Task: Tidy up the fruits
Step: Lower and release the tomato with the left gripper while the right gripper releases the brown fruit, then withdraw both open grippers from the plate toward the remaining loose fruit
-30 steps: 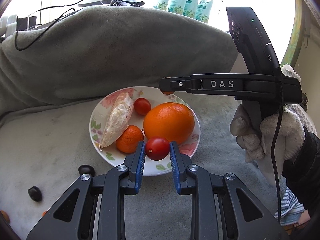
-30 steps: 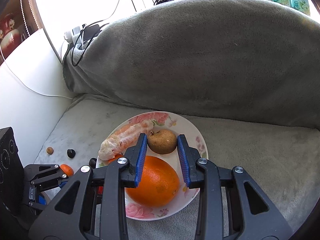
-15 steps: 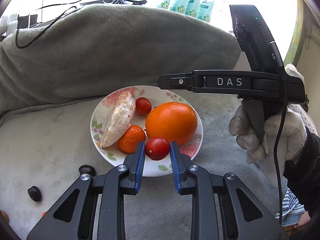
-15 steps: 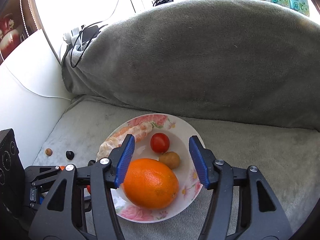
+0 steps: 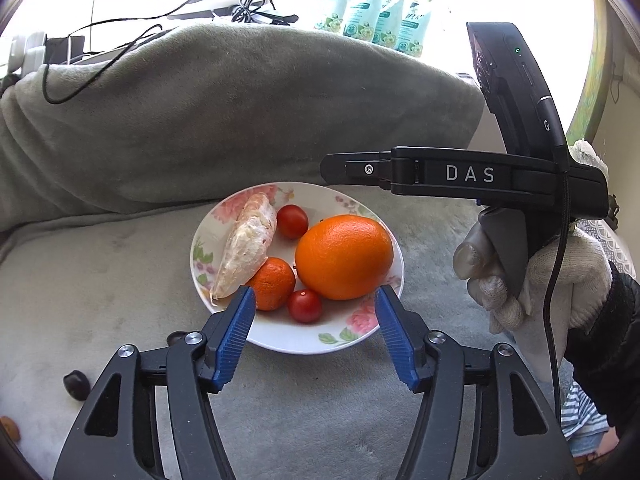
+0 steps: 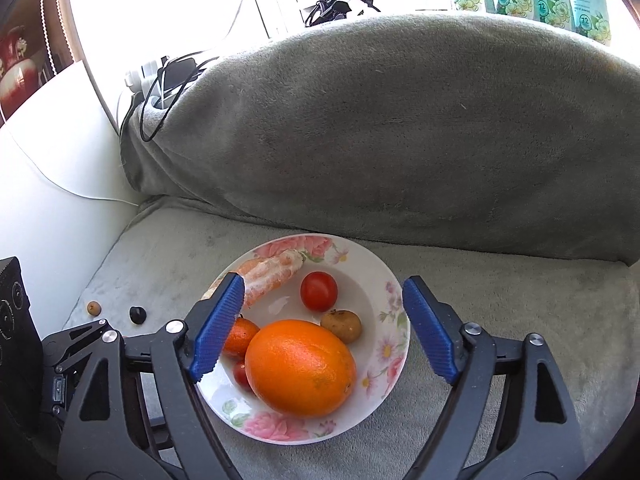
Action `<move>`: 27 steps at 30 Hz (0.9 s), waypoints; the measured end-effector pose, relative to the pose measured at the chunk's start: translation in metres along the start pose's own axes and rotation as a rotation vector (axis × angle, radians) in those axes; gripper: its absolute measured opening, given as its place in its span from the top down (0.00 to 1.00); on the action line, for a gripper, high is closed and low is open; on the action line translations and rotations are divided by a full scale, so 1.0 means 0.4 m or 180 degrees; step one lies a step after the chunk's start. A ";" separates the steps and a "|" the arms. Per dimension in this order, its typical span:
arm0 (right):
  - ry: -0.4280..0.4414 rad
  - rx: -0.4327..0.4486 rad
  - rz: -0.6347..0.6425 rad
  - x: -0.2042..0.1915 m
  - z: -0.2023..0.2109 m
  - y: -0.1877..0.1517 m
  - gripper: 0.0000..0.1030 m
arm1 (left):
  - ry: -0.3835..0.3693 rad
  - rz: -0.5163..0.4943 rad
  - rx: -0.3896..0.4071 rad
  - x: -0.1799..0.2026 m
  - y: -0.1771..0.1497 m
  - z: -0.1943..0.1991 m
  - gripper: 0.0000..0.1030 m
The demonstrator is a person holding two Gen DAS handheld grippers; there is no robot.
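A flowered white plate (image 5: 352, 336) (image 6: 394, 344) on the grey blanket holds a large orange (image 5: 344, 256) (image 6: 300, 368), a small mandarin (image 5: 274, 282) (image 6: 240, 334), a peeled citrus piece (image 5: 248, 248) (image 6: 272, 274), two cherry tomatoes (image 5: 305, 305) (image 6: 319, 291) and a small brown fruit (image 6: 341, 325). My left gripper (image 5: 314, 330) is open and empty at the plate's near rim, the near tomato lying between its fingers. My right gripper (image 6: 322, 328) is open and empty above the plate; it also shows in the left wrist view (image 5: 460, 174).
Small dark fruits (image 5: 76, 384) (image 6: 137, 315) and a tan one (image 6: 93, 307) lie on the blanket left of the plate. A big grey covered cushion (image 6: 400, 128) rises behind it. Cables (image 5: 120, 40) and green pouches (image 5: 380, 20) sit further back.
My left gripper opened and let the cherry tomato go onto the plate. My right gripper opened, dropped the brown fruit on the plate and opened wider.
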State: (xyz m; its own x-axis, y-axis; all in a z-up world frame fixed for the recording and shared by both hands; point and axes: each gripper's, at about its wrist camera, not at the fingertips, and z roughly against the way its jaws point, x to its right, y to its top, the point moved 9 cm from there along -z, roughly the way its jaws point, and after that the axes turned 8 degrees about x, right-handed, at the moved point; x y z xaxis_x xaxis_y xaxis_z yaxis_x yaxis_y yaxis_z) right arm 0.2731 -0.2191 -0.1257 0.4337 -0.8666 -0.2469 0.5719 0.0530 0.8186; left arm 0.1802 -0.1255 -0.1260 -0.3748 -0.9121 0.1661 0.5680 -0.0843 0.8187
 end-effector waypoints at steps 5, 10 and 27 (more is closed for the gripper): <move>-0.0056 0.0070 0.0015 0.003 0.012 0.010 0.18 | 0.0016 0.0003 0.0012 -0.003 -0.001 0.008 0.38; -0.0082 0.0111 0.0059 -0.005 0.025 0.015 0.17 | 0.0029 -0.0006 0.0038 -0.006 -0.002 0.020 0.38; 0.0138 0.0223 -0.0142 -0.056 0.061 0.015 0.08 | 0.0159 0.0063 0.0165 -0.054 -0.003 0.103 0.38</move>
State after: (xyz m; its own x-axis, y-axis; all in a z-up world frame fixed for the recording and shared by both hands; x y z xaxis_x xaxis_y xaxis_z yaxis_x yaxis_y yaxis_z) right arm 0.2497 -0.2117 -0.1026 0.4395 -0.8449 -0.3048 0.5417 -0.0214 0.8403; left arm 0.1573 -0.0891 -0.1078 -0.3261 -0.9324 0.1560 0.5356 -0.0463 0.8432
